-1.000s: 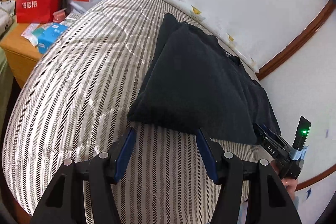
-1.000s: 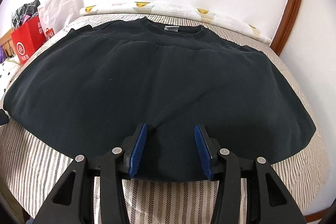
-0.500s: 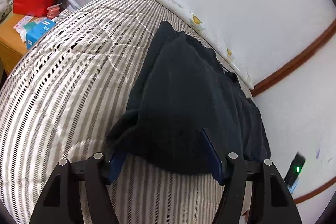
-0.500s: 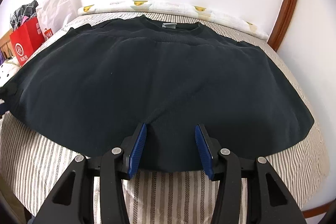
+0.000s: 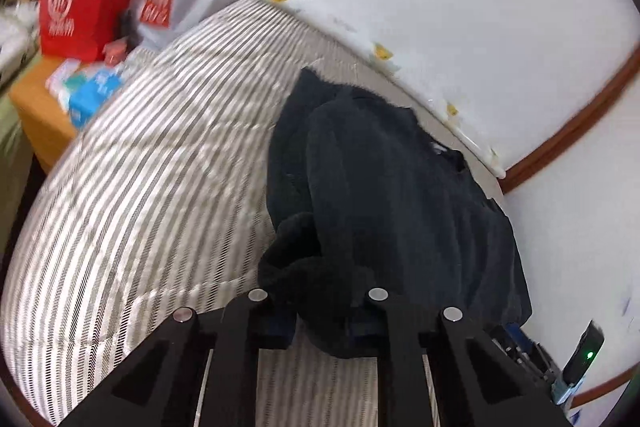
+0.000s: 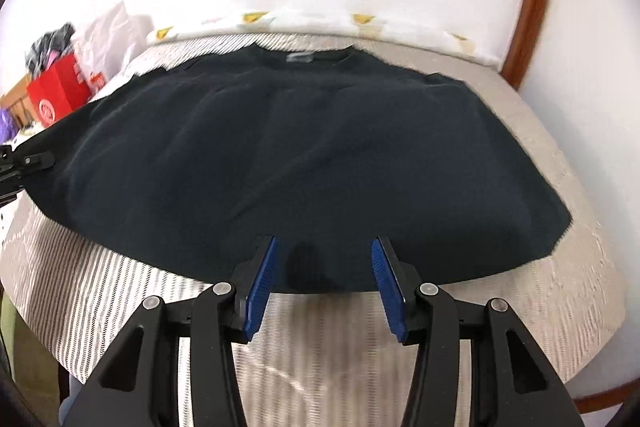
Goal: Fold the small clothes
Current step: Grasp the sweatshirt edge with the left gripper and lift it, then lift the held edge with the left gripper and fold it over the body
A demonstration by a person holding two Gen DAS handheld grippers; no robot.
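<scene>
Black sweatshirt [image 6: 304,155] lies spread flat on the striped bed [image 5: 132,195], collar at 12 o'clock toward the wall. We judge the first fold is starting: left gripper [image 5: 322,323] has just been closing and pinches the bunched hem corner. Right gripper [image 6: 322,277] stands half open astride the hem at 6 o'clock, gripping nothing; next it must close

The scene is seen from two wrist-mounted fisheye cameras, each tilted downward along black gripper arms. From the left wrist, the near left corner of the dark navy knitted sweater [image 5: 400,195] is viewed closely, facing across the grey-and-white striped bed cover [image 5: 152,187]. From the right wrist, its hem is faced squarely. Sweater, cover and the red paper shopping bag [image 6: 60,95] are shared.
</scene>
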